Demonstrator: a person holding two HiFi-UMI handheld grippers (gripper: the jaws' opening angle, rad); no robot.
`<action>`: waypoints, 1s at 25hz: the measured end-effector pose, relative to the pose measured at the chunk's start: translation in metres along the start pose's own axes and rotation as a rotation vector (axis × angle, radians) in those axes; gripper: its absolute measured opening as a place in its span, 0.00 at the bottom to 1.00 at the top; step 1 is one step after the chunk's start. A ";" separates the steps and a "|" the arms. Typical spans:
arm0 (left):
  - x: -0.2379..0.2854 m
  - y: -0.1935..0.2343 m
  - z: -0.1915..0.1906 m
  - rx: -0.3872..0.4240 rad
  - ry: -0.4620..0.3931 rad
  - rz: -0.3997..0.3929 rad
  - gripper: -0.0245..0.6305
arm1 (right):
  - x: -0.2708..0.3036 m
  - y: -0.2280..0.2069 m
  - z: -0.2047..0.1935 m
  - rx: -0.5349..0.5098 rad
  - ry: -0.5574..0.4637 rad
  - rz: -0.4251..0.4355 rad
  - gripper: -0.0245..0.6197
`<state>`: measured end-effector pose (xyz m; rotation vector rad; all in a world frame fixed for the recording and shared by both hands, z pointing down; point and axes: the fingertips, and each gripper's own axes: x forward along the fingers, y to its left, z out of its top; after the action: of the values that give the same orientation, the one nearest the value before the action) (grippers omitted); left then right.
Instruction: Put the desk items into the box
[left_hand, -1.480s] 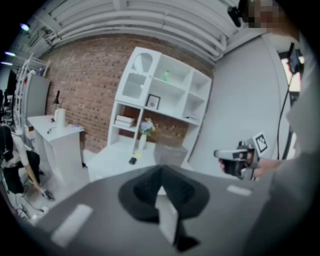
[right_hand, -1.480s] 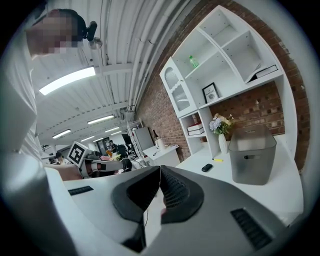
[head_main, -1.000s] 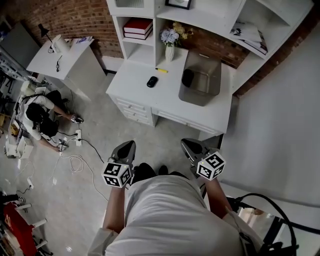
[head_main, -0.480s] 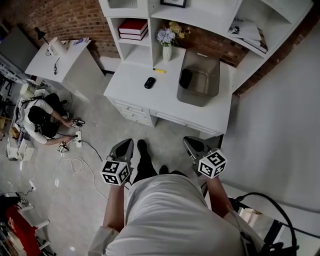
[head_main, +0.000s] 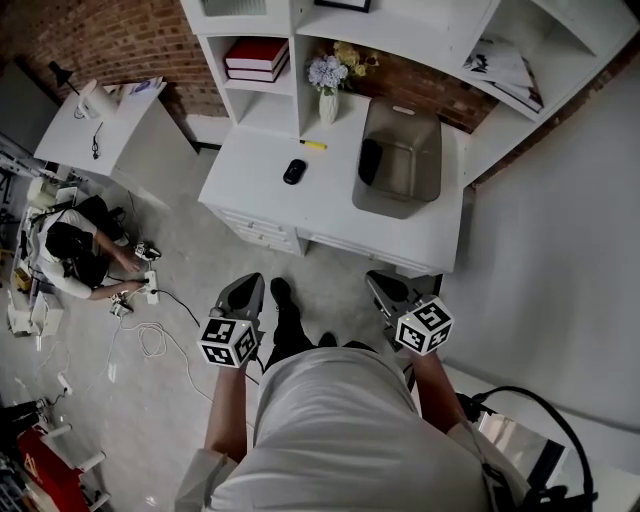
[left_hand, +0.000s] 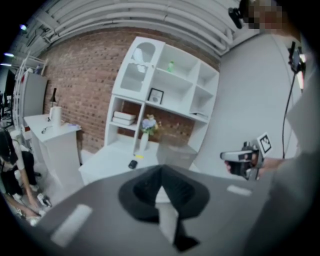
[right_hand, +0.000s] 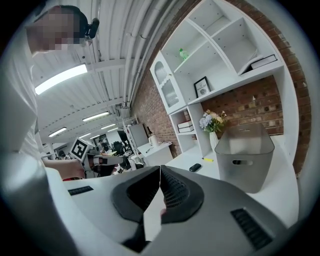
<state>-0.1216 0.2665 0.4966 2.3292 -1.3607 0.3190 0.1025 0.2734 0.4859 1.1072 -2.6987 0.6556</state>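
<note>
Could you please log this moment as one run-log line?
stage: pre-grasp, away from desk | left gripper: shut, empty | right gripper: shut, empty | mouse, yellow pen: on desk, outside box

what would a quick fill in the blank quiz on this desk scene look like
1. In the head view, the small black oval device lies on the white desk to the ____ of the grey rectangular plastic box.
2. Near the white vase of flowers lies a thin ____ marker.
3. The left tool and the right tool are both empty, jaws ____.

Missing words: left; yellow; shut
</note>
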 end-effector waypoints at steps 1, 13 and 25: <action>0.005 0.005 0.004 0.000 -0.001 -0.004 0.04 | 0.005 -0.003 0.001 0.001 0.003 -0.004 0.04; 0.065 0.056 0.034 0.019 0.043 -0.069 0.04 | 0.078 -0.035 0.025 0.045 0.009 -0.052 0.04; 0.120 0.111 0.081 0.059 0.068 -0.151 0.04 | 0.153 -0.059 0.064 0.060 0.011 -0.097 0.04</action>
<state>-0.1597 0.0886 0.4996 2.4296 -1.1509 0.3922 0.0361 0.1107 0.4942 1.2360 -2.6135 0.7292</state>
